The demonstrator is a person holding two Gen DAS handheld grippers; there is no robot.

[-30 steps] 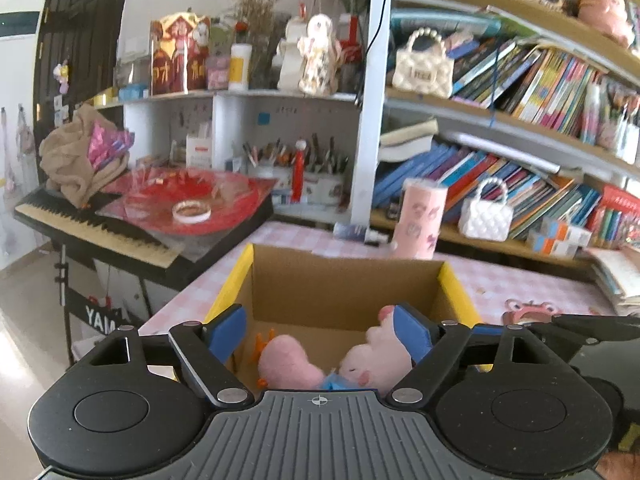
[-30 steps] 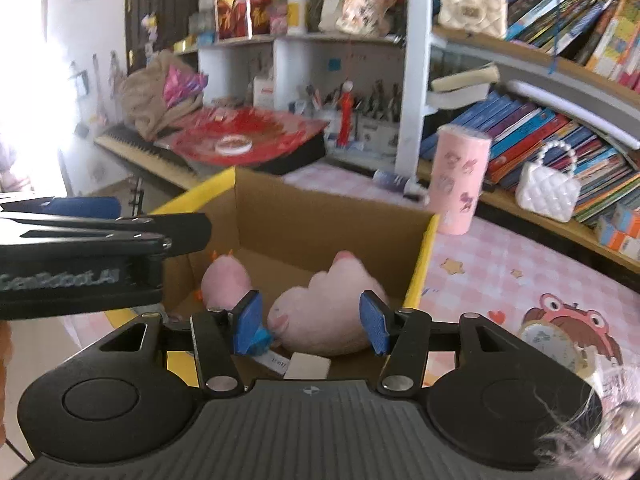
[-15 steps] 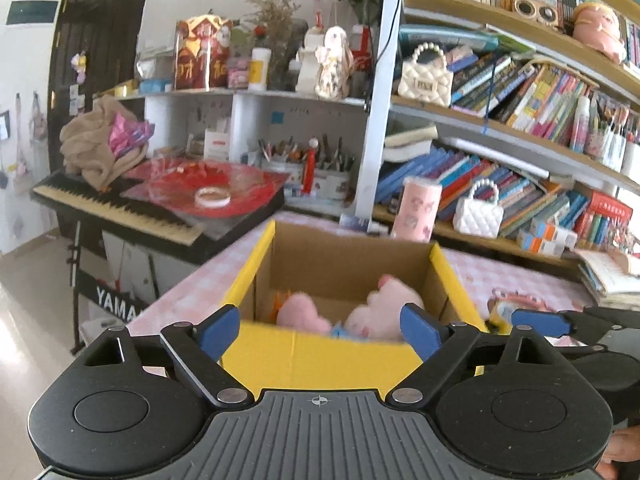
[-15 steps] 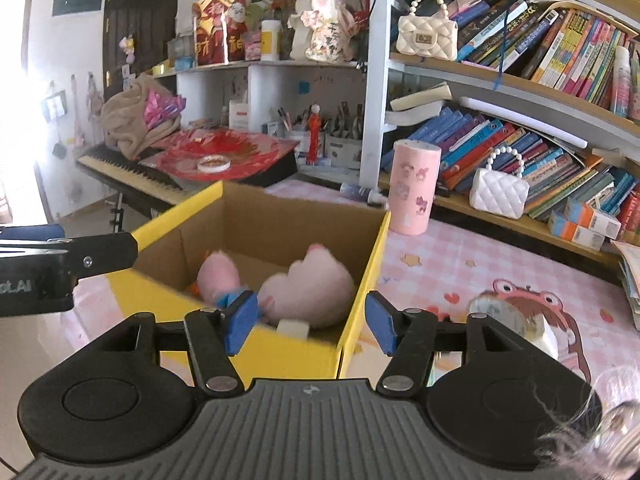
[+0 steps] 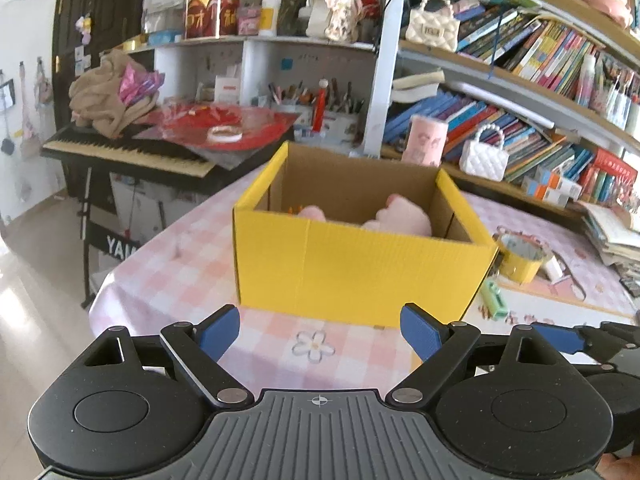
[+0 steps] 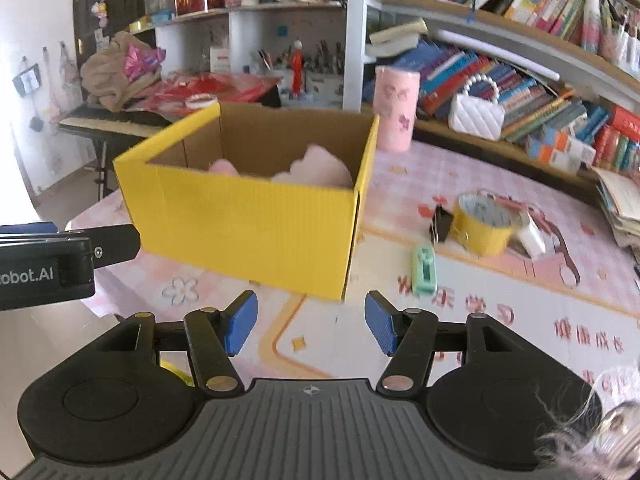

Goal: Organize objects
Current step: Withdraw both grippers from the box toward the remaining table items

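While pink plush toys (image 5: 400, 220) fill the yellow box (image 5: 352, 268), both hand-held grippers gape empty.

— What sits ahead of the left gripper (image 5: 320, 332)?

— The box (image 5: 360, 264), on the table (image 5: 168, 272), with plush toys (image 5: 400, 220) inside. Beyond the box, against the shelves, stands a cylindrical cup (image 5: 426, 140).

— And from the right gripper (image 6: 308, 328)?

— The box (image 6: 248, 216) lies ahead and to its left. To the right of the box are a clip (image 6: 440, 222), a tape roll (image 6: 486, 224) and, nearer the gripper, a small flat gadget (image 6: 423, 270). The keyboard (image 6: 116, 120) stands far left, behind the box.
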